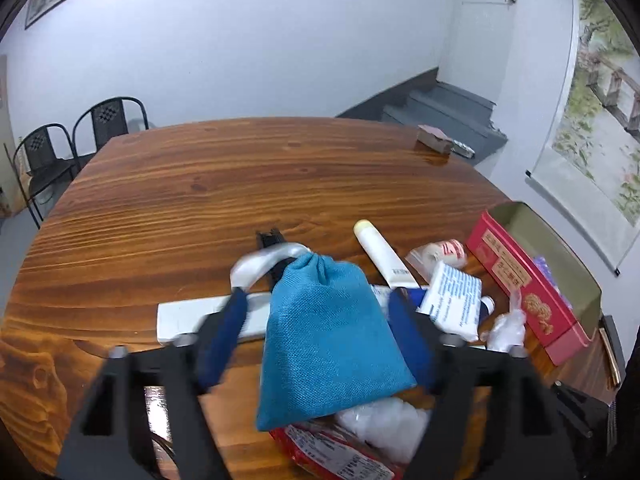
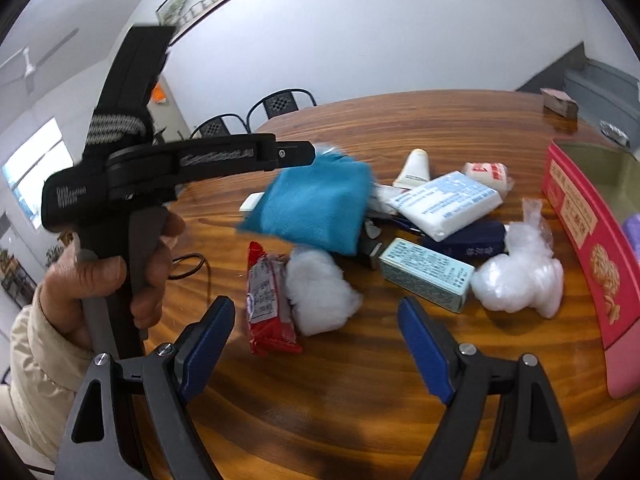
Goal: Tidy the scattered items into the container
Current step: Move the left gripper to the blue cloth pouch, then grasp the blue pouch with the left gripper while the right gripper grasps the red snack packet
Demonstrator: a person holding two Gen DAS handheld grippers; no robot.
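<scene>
Teal cloth hangs between the left gripper (image 1: 316,320)'s blue fingers (image 1: 224,344): a small pouch (image 1: 324,336), blurred, which the fingers stand wide around, and whether they pinch it I cannot tell. Below it on the wooden tabletop (image 2: 360,380) lie a red packet (image 2: 266,304), a cotton wad (image 2: 320,296), a pale green box (image 2: 426,274) and a crumpled clear bag (image 2: 520,276). The right gripper (image 2: 316,348) is spread wide, holding nothing. Far right sits the red tin container (image 2: 592,248).

L wrist cam close over blue pouch (image 1: 332,332), R cam lower, both share it
</scene>
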